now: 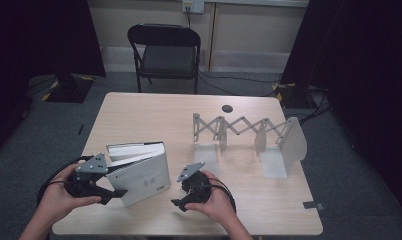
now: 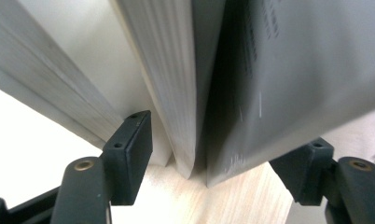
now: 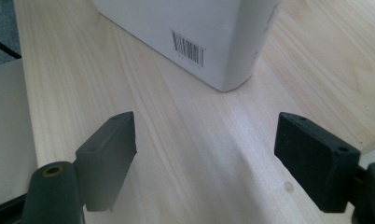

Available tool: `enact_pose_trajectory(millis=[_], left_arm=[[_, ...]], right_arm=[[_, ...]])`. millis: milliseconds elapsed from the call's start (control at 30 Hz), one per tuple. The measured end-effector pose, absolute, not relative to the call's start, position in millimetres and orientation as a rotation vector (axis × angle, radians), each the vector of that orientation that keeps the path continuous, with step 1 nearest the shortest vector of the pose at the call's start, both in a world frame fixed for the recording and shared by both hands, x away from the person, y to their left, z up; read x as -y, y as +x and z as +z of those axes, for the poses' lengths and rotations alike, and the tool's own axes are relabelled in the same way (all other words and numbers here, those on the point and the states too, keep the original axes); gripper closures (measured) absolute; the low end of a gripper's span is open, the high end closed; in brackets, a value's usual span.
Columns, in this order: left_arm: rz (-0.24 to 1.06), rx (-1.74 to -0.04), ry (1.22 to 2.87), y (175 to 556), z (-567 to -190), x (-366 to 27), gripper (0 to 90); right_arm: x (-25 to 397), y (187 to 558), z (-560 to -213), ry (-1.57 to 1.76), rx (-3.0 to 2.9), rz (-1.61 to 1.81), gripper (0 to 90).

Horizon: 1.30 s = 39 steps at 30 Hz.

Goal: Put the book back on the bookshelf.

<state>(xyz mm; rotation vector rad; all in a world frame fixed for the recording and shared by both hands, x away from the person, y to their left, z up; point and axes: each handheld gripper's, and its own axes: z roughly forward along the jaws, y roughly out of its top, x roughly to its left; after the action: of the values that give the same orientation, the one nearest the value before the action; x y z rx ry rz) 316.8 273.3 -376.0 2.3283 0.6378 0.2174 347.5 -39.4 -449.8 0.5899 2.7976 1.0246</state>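
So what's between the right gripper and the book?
Nothing but bare table. In the right gripper view, the right gripper stands open with wood grain running up to the book.

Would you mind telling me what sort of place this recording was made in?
Probably an indoor lab or recording room: black curtains hang on both sides, cables trail over grey carpet, and a folding chair faces a plain wooden table with an expandable book rack.

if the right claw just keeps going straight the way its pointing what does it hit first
Most likely the white book: its barcoded corner stands dead ahead between the open jaws of the right claw, bare table between. Depth is hard to judge.
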Motion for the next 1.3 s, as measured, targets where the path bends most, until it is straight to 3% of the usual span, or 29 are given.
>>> enact_pose_trajectory(millis=[533, 1300], left_arm=[[0.221, -0.690, 2.332, 313.4, -386.3, -285.4, 26.0], [0.213, -0.726, 2.303, 310.1, -396.9, -290.2, 23.1]], right_arm=[[31.3, 354.7, -426.8, 0.543, -2.817, 1.019, 21.2], [25.5, 363.0, -392.9, 0.479, -2.828, 1.021, 21.2]])
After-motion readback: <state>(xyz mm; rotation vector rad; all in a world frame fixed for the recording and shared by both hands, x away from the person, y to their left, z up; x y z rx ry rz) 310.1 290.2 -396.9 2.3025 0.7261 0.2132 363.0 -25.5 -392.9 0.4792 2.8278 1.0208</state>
